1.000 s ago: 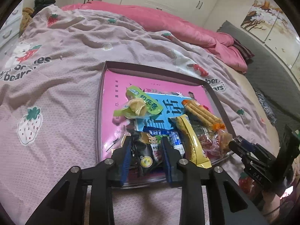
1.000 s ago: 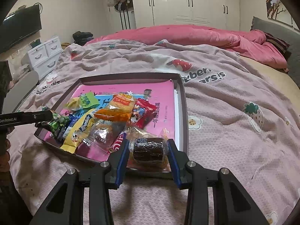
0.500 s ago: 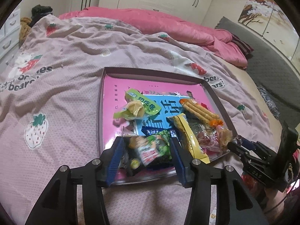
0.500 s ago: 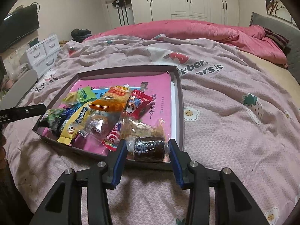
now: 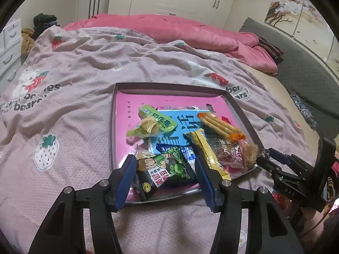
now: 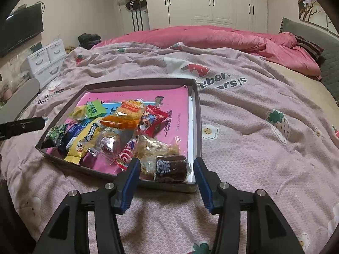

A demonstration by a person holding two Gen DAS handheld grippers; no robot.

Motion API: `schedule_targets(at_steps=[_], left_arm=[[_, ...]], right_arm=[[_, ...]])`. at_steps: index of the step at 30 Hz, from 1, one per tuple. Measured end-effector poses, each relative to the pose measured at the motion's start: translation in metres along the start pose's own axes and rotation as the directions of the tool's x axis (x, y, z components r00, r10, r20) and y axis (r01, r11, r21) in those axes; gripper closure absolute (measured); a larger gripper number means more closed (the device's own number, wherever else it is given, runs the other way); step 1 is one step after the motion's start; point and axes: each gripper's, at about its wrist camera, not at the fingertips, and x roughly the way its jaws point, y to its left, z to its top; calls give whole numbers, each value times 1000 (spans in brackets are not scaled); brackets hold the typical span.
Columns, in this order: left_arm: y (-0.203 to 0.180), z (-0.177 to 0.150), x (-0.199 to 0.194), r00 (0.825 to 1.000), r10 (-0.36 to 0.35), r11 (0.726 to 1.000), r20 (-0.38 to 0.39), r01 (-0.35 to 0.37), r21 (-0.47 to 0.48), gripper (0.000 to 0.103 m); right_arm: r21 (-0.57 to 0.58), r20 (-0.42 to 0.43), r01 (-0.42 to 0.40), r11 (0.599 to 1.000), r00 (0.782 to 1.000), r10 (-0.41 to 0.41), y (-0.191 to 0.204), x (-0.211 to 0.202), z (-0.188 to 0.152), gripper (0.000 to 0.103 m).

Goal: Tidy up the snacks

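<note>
Now my left gripper [image 5: 164, 172] is opening around the green pack [image 5: 167, 169] at the tray's [image 5: 113, 127] near edge; my right gripper [image 6: 167, 170] is opening around the brown cake [image 6: 170, 167] at its near right corner, pads clear of both.

The left gripper [image 5: 164, 177] has black arms with round silver screws and blue ridged pads [image 5: 125, 180]. The right gripper [image 6: 167, 178] looks the same: black arms, silver screws, blue pads. Its black side has small white letters.
</note>
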Motion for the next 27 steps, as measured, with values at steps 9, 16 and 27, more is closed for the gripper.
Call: schedule_targets(at_steps=[9, 16, 27], left_arm=[[-7, -4, -15, 1000, 6, 1000, 16, -6, 19, 37], [-17, -17, -28, 999, 31, 999, 11, -32, 38, 32], [-33, -52, -40, 997, 64, 998, -36, -63, 31, 28]], right_arm=[[29, 85, 17, 999, 996, -19, -1, -29, 6, 41], [4, 118, -15, 1000, 993, 15, 24, -60, 4, 35], [-25, 52, -8, 1000, 999, 9, 63, -73, -22, 29]])
